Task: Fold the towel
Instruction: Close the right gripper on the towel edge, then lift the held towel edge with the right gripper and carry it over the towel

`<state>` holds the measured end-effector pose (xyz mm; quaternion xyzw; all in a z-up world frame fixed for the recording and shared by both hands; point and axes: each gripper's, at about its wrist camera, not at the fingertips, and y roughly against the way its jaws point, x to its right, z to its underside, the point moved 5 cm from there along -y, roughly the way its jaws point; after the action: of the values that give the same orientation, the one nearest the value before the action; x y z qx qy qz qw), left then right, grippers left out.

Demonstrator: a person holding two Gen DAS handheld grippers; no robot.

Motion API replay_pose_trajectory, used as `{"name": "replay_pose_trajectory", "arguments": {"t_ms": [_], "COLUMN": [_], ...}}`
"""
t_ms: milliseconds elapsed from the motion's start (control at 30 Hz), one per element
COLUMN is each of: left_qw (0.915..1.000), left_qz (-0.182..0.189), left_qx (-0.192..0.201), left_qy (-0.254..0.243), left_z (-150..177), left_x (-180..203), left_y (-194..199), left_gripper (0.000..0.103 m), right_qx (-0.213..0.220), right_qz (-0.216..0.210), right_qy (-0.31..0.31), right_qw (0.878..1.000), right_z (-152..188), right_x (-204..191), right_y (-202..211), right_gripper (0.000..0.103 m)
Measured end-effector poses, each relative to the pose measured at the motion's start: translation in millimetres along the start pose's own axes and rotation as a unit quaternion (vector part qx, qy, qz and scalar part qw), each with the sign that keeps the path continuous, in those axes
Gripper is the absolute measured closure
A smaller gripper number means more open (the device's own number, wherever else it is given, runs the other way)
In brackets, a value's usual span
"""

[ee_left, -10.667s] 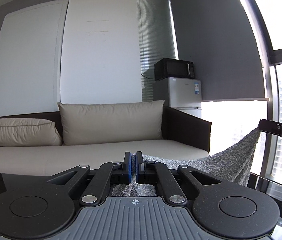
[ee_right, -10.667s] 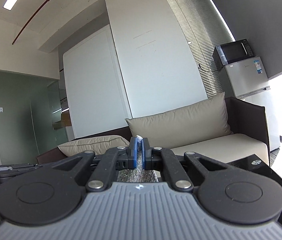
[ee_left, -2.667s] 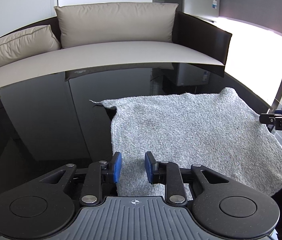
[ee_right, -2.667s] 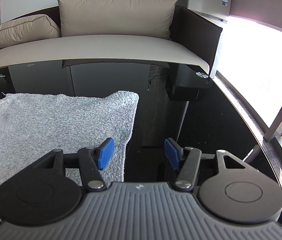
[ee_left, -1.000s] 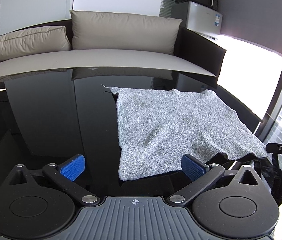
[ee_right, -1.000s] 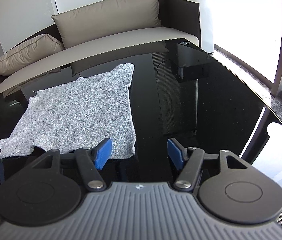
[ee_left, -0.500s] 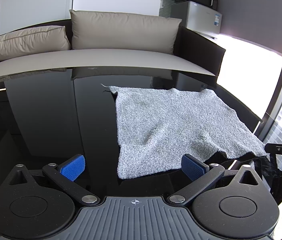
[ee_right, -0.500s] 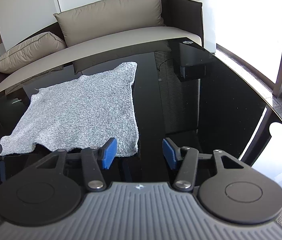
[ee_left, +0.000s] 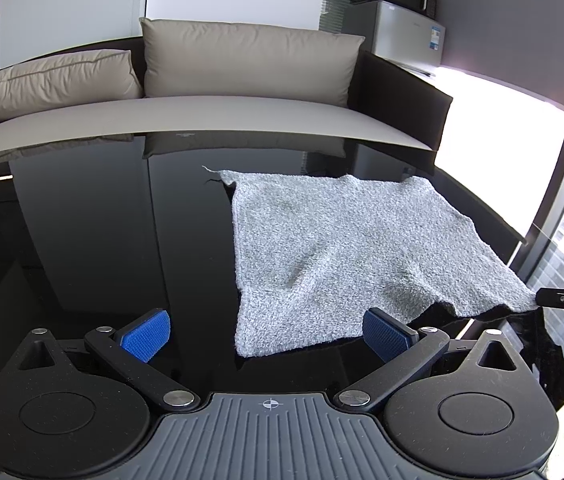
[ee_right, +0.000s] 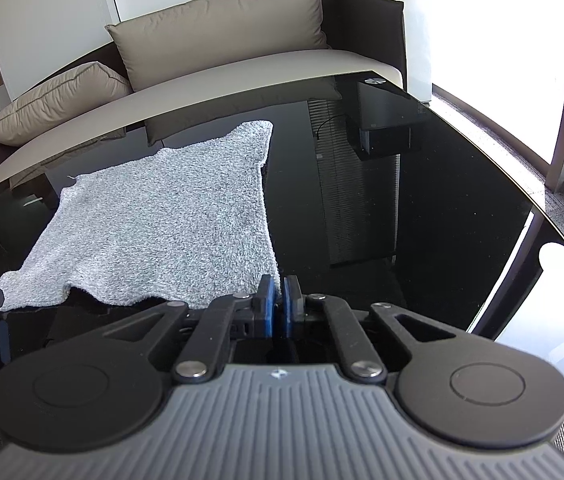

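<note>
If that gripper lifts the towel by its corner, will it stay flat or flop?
Probably flop: the towel already ripples and sags near the pinched corner at the right gripper. It looks thin and light, so it should lift easily. On the glossy table the rest may slide along rather than stay put.

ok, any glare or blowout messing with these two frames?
Left wrist: window blown out at right; glossy black table mirrors the sofa; towel evenly lit and sharp. Right wrist: window clipped white at upper right; towel readable; fisheye bends the table edge.
</note>
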<state>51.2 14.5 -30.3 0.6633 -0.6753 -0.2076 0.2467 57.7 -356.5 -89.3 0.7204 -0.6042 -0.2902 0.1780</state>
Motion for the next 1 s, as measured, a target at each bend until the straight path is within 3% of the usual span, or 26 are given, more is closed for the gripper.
{"name": "replay_pose_trajectory", "arguments": {"t_ms": [467, 1000], "left_qw": [1.0, 0.9999], "left_qz": [-0.003, -0.008], "left_qx": [-0.001, -0.003], "left_qy": [0.004, 0.006], "left_z": [-2.1, -6.2], "left_x": [-1.8, -4.3], "left_y": [-2.4, -5.3], "left_gripper": [0.001, 0.001], "right_qx": [0.043, 0.081], "right_qz": [-0.046, -0.144], "right_qy": [-0.035, -0.083], "right_qw": [0.997, 0.983], "right_z": [-13.3, -50.5], "right_x": [-1.2, -24.6], "right_y": [14.1, 9.0], "right_gripper": [0.101, 0.101]}}
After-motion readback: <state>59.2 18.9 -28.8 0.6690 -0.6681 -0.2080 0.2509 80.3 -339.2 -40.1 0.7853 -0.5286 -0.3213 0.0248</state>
